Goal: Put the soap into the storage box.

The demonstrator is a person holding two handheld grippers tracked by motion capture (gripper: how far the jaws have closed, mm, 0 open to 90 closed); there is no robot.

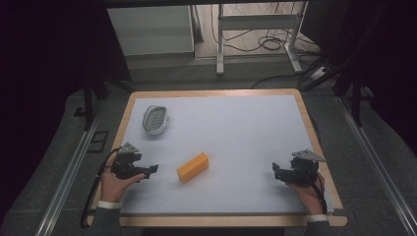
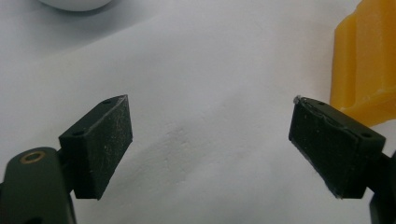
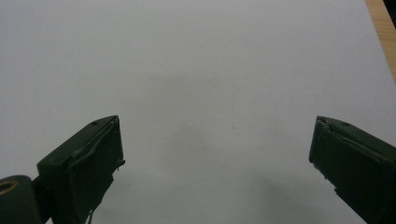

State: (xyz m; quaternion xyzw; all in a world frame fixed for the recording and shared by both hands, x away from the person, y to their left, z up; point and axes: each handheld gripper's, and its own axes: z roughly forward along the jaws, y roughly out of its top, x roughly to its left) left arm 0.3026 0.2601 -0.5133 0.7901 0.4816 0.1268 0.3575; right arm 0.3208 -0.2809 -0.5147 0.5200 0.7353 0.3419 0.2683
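Both grippers are rested on the tabletop (image 1: 246, 128) with fingers wide and nothing between them. The left gripper (image 1: 150, 170) is aimed toward the yellow block (image 1: 193, 167), which lies just beyond and to the right of its right finger (image 2: 334, 147), untouched. The white dish (image 1: 155, 119) sits well beyond. The right gripper (image 1: 276, 172) faces bare surface. Judged: no grasp made yet; approach, closing and any transfer remain.

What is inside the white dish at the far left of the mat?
The dish shows a grey ribbed insert inside, with nothing lying on it as far as the high view tells. Whatever is beneath that insert is covered. The yellow block lies apart, on the mat.
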